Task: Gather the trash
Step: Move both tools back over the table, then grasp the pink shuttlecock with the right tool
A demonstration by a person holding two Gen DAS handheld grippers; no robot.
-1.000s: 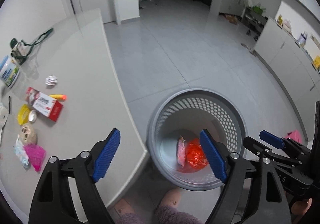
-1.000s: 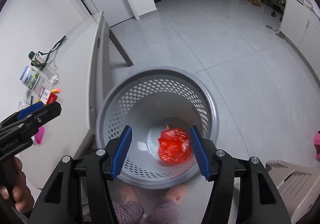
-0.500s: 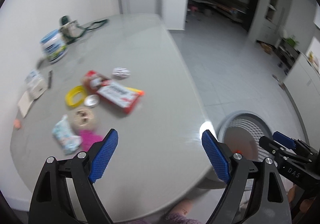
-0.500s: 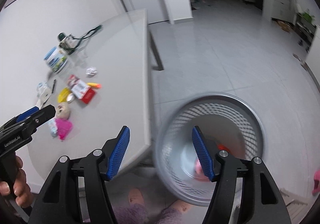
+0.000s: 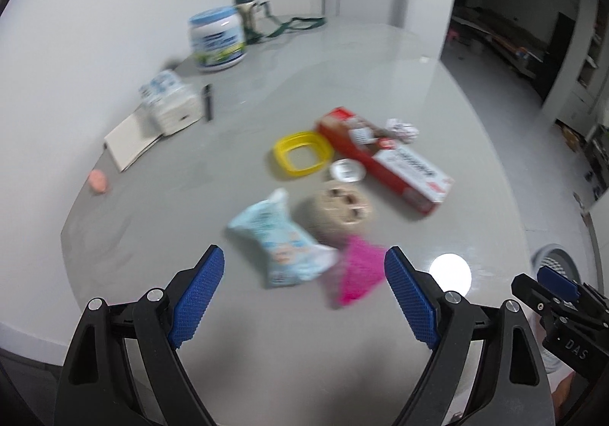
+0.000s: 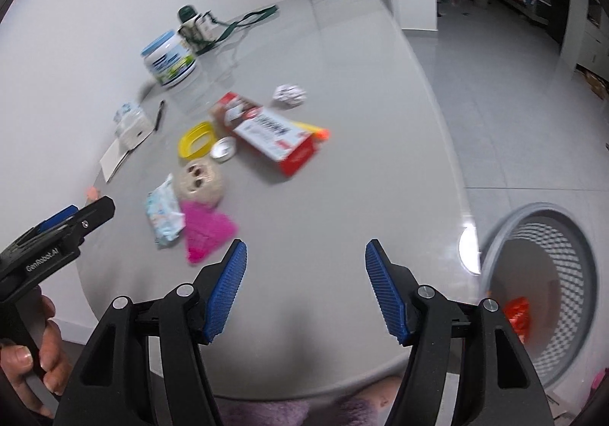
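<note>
Both grippers are open and empty above the near edge of the grey table (image 5: 160, 197). My left gripper (image 5: 304, 296) faces a light blue wrapper (image 5: 279, 239) and a pink wrapper (image 5: 356, 274) just ahead of its fingertips. Behind them lie a beige twine ball (image 5: 340, 211), a red and white box (image 5: 396, 159) and a crumpled paper ball (image 5: 401, 129). My right gripper (image 6: 304, 285) hovers to the right, with the same pink wrapper (image 6: 207, 230) to its left. The grey mesh bin (image 6: 495, 247) stands on the floor at right, holding red trash (image 6: 517, 313).
A yellow ring (image 5: 302, 156), a silver lid (image 5: 346, 171), a white tub (image 5: 217, 40), a tissue pack (image 5: 169, 102), a pen (image 5: 207, 102), a notebook (image 5: 129, 140) and a green-strapped bottle (image 5: 247, 13) lie further back by the wall. An orange item (image 6: 318, 129) lies by the box.
Both grippers have swung from over the bin to the left and now face the table's trash. The bin has slid to the right edge of both views.
</note>
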